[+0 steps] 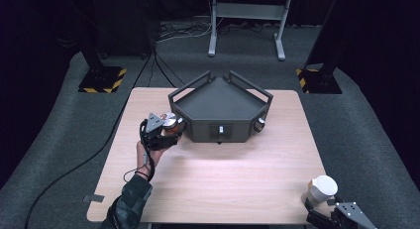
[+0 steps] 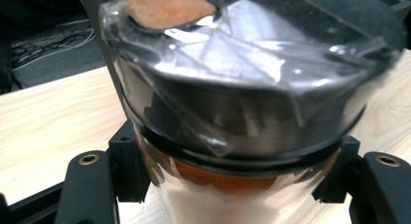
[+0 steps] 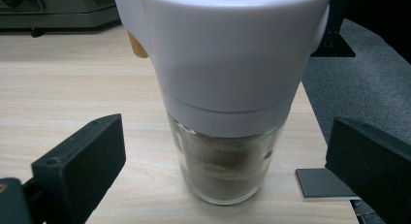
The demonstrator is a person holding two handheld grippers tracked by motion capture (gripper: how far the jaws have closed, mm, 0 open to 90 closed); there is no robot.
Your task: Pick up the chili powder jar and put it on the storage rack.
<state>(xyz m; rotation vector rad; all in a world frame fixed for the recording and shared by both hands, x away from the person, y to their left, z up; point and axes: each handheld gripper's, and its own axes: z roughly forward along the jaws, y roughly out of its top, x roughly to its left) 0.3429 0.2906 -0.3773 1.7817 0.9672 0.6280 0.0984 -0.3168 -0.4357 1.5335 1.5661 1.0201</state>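
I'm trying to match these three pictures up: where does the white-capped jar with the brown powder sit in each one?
High view: the white-capped jar stands near the table's front right corner, just ahead of the right gripper.
Left gripper view: not in this picture; a different, plastic-wrapped jar is clamped there.
Right gripper view: centre, standing between the open jaws, untouched.
Shared landmark: the pale wooden table.

We see a dim room with light falling from above onto the pale table (image 1: 218,174), which glows against the near-black surroundings. The grey tray (image 1: 220,102) casts a soft shadow toward us. Up close, glare streaks the plastic wrap on the jar (image 2: 242,88), which is blurred, and the white-capped shaker (image 3: 225,78) looks soft and overexposed.
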